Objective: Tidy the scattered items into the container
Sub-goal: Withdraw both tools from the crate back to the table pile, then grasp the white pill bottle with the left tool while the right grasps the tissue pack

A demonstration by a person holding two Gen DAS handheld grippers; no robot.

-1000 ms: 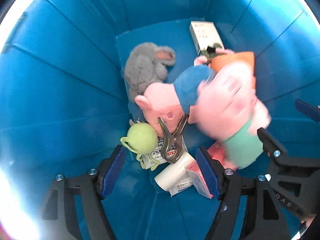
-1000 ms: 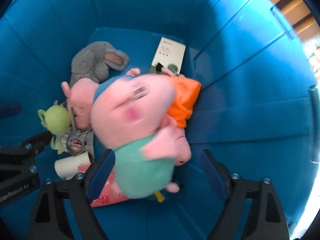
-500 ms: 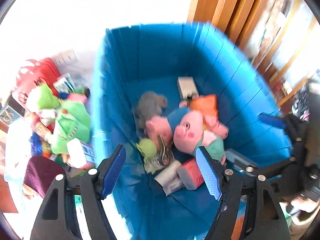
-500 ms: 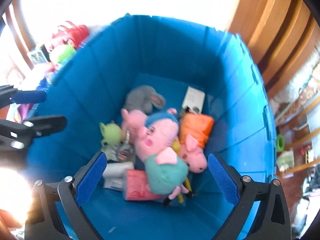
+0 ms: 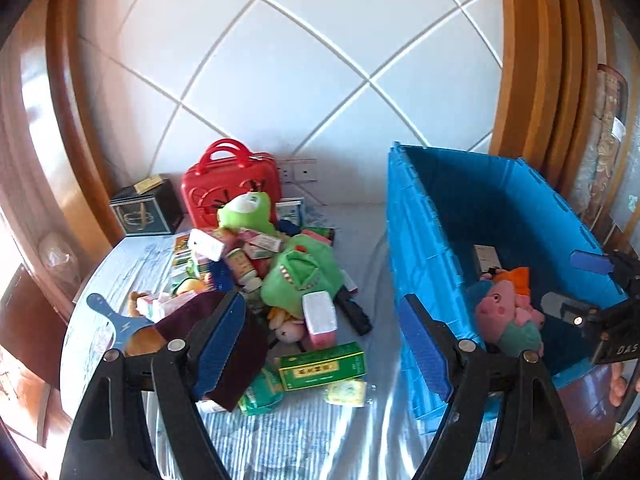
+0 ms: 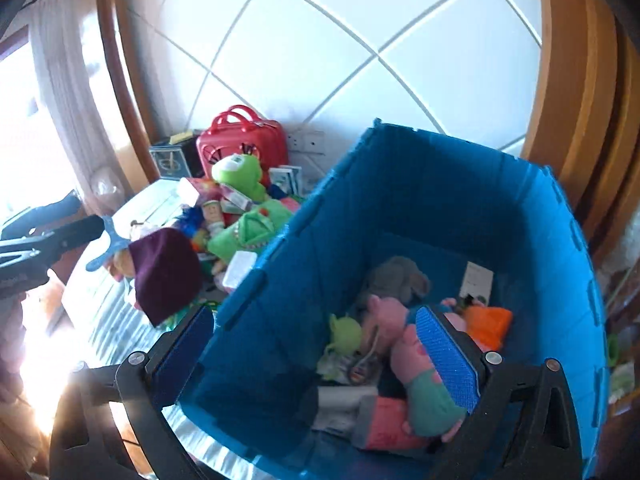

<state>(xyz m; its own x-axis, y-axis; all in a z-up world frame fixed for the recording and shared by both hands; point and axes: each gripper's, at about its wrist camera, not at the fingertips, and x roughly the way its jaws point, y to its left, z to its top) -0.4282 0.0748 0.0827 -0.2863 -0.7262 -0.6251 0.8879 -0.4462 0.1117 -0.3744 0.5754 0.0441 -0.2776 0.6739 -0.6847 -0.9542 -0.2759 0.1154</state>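
Both claws have lifted out of the deep blue plastic crate. The left claw stands apart and empty, its jaws having just widened. The right claw also gapes empty, having just opened. The pink pig plush in a teal dress, dropped a second ago, lies in the crate below the right claw: that item is done. Ahead of the left claw, the pile of boxes and green plush toys waits on the striped table. Only the right view shows the grey plush inside the crate; only the left shows the green carton between its jaws.
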